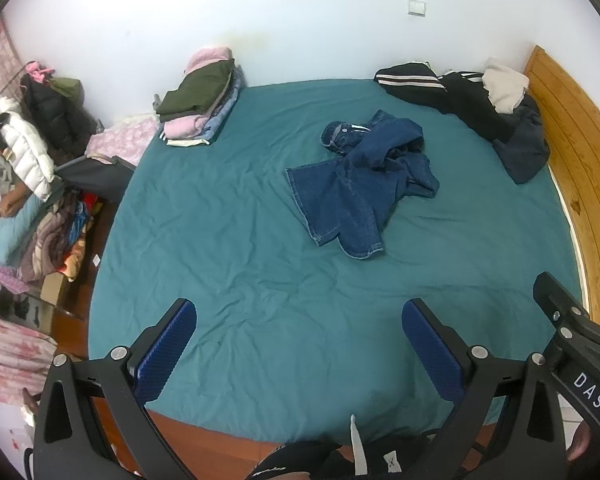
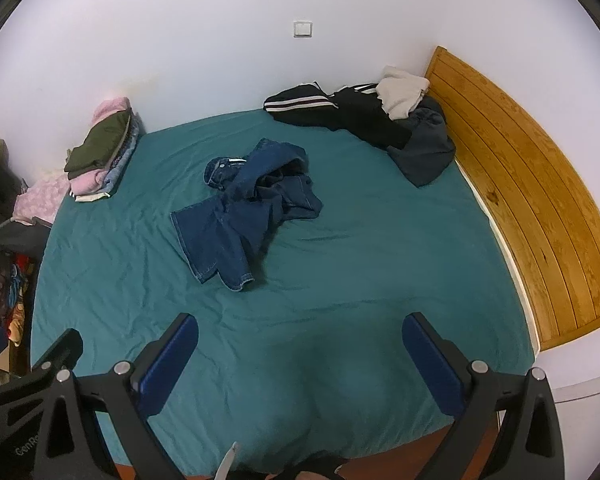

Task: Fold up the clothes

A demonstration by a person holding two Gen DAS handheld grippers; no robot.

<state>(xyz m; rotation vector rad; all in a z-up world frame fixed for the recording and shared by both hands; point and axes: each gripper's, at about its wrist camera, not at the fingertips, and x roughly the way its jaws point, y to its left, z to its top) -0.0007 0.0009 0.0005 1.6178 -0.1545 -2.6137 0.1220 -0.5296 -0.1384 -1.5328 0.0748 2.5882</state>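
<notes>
Left wrist view had our left gripper spread wide with nothing in it, hovering over the near edge of the teal bed. We saw the crumpled jeans lying well ahead, slightly right, with bare sheet between and nothing blocking. A folded stack sat far ahead-left, and a dark heap of clothes far ahead-right by the wooden headboard. Our right gripper was just as wide open and empty, jeans ahead, slightly left. Clutter crowded the floor off the bed's left edge.
</notes>
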